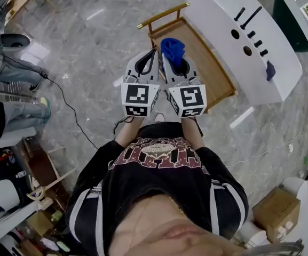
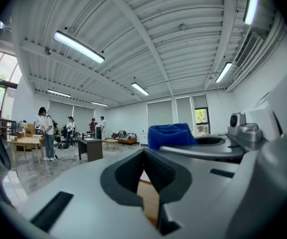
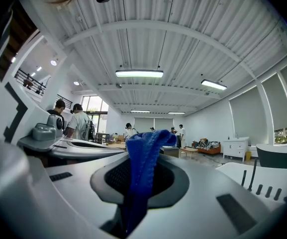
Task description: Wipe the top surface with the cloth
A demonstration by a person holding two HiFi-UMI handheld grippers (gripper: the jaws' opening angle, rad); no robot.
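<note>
A blue cloth [image 1: 172,49] is clamped in my right gripper [image 1: 168,57] and stands up above its jaws. It hangs as a blue strip [image 3: 142,163] between the fingers in the right gripper view. My left gripper [image 1: 152,53] is held close beside the right one, its jaws shut with nothing in them; only a thin slit at the left gripper [image 2: 145,173] shows wood behind. Both grippers hover over the near end of a low wooden table [image 1: 210,68] with a brass rail [image 1: 162,16]. The cloth [image 2: 170,135] also shows in the left gripper view.
A white table [image 1: 223,9] with black tools [image 1: 248,17] and a small blue item [image 1: 270,70] stands right of the wooden one. A black cable [image 1: 68,105] runs over the marble floor at left. A cardboard box [image 1: 276,212] sits at lower right. Several people stand far off.
</note>
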